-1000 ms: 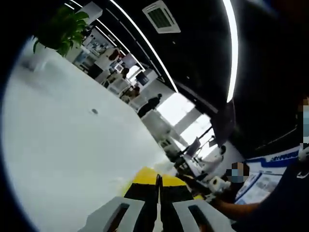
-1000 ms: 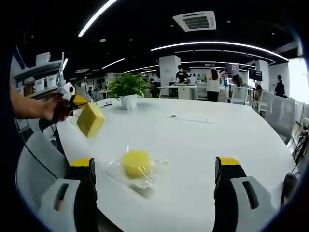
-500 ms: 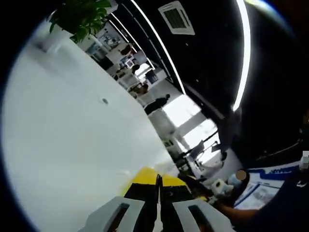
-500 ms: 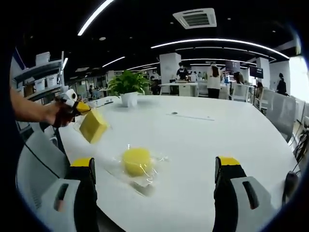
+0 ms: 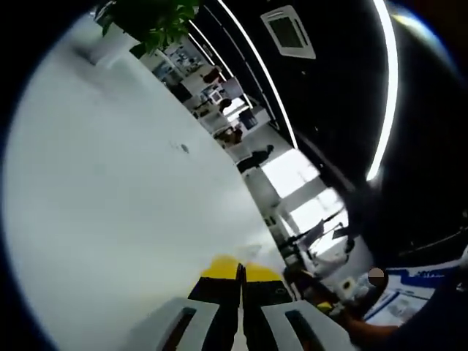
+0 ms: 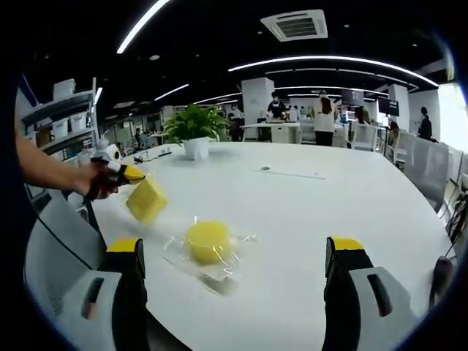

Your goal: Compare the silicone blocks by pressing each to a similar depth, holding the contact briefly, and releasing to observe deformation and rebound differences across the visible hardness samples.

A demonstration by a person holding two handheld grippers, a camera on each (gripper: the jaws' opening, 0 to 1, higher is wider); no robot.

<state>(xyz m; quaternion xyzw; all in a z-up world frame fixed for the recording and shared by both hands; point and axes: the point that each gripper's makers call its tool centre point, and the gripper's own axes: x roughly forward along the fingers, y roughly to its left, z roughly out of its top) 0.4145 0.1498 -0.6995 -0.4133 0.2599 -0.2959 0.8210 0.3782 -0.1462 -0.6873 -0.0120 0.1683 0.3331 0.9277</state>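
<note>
A round yellow silicone block (image 6: pixel 207 241) lies on clear plastic wrap (image 6: pixel 219 272) on the white table (image 6: pixel 307 212). My right gripper (image 6: pixel 235 248) is open, its jaws wide apart on the near side of that block and not touching it. To the left, a hand (image 6: pixel 99 180) holds my left gripper (image 6: pixel 131 178), which is shut on a square yellow block (image 6: pixel 146 199) hanging tilted at its tips, low over the table. In the left gripper view my left gripper (image 5: pixel 239 272) has its jaws pressed together, yellow at the tips.
A potted plant (image 6: pixel 194 131) stands at the table's far left, also seen as the plant (image 5: pixel 153 18). A grey chair (image 6: pixel 51 241) is at the left edge. A small dark spot (image 6: pixel 265 168) marks the tabletop. People and desks fill the background.
The left gripper has carried the square yellow block lower and a little toward the round block. The left gripper view has tilted. The right gripper and the round block have stayed put.
</note>
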